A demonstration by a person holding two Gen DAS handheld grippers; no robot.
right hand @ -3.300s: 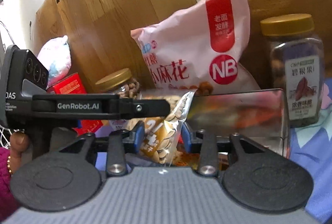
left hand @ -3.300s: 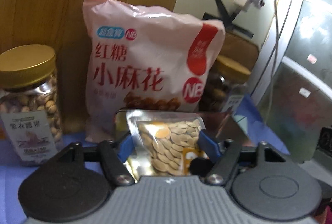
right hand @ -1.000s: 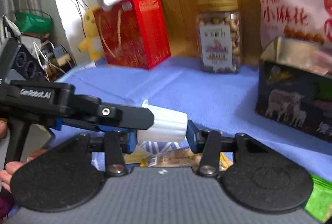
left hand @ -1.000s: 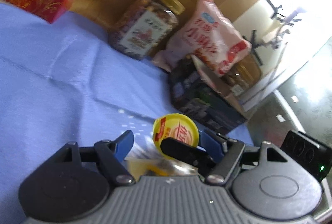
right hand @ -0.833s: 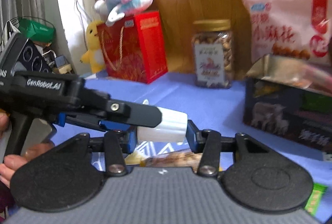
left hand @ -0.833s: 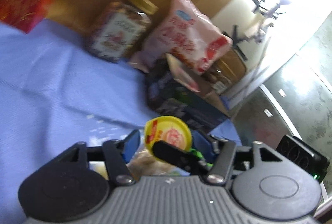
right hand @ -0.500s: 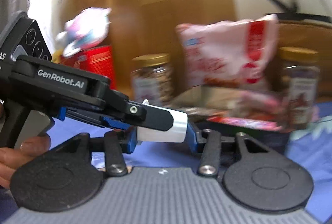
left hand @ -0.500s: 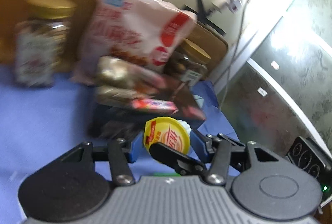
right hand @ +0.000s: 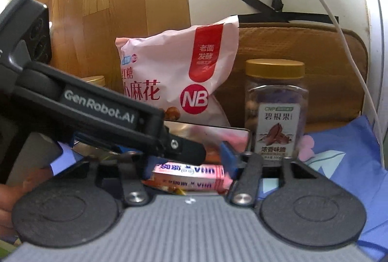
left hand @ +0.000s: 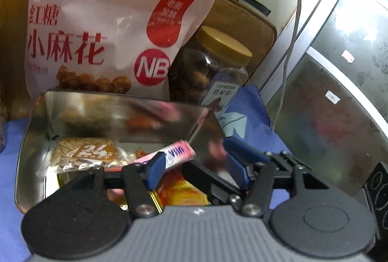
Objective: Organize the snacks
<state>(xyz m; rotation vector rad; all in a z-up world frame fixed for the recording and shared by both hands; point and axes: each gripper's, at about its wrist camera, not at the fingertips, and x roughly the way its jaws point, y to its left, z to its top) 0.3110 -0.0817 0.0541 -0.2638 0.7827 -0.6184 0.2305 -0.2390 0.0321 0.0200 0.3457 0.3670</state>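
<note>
Both tongs, left (left hand: 194, 167) and right (right hand: 188, 162), are opening above a pink tube (right hand: 188, 173), gripping nothing.

The left gripper (right hand: 167, 155) hid most of the tin (right hand: 232, 134) and the second jar (right hand: 93, 79). The tin's (left hand: 36, 121) near wall was blurred. The pink tube's (left hand: 180, 151) lower end sat behind a pad.
</note>
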